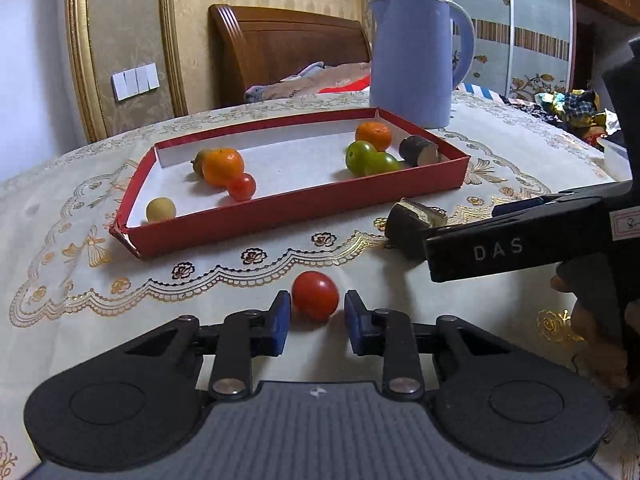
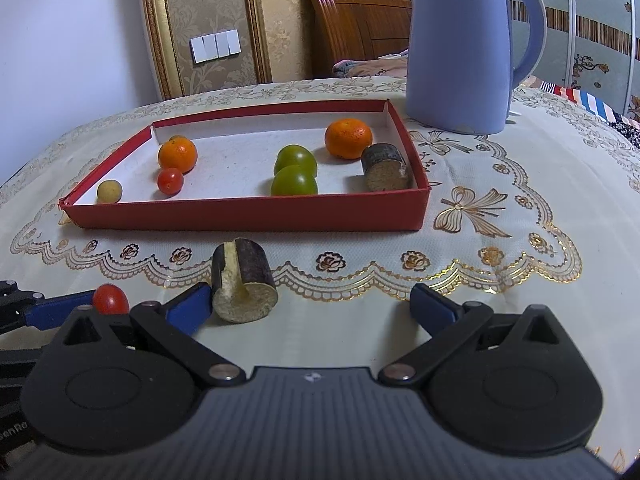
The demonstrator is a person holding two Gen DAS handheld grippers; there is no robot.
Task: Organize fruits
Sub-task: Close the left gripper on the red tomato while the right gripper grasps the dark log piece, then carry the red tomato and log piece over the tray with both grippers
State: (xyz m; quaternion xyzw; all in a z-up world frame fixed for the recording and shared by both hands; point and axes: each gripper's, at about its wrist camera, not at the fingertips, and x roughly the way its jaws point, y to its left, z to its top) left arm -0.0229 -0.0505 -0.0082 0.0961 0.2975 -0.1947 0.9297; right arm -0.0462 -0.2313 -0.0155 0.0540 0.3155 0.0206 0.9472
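Left wrist view: your left gripper (image 1: 316,316) sits low over the lace tablecloth (image 1: 80,280) w/ a red cherry tomato (image 1: 315,295) between its blue pads; jaws drawn in narrow around it, small gaps visible each side, so can't tell if they truly pinch it; red tray (image 1: 296,208) beyond holds oranges, green fruits, another tomato, a pale ball & a dark cut chunk; blue kettle (image 1: 416,56) behind.

Right wrist view: your right gripper (image 2: 310,304) is spread wide, empty; a dark cut cylinder piece (image 2: 244,280) lies on the cloth just inside its left finger (image 2: 188,308); tray (image 2: 248,212) further back.
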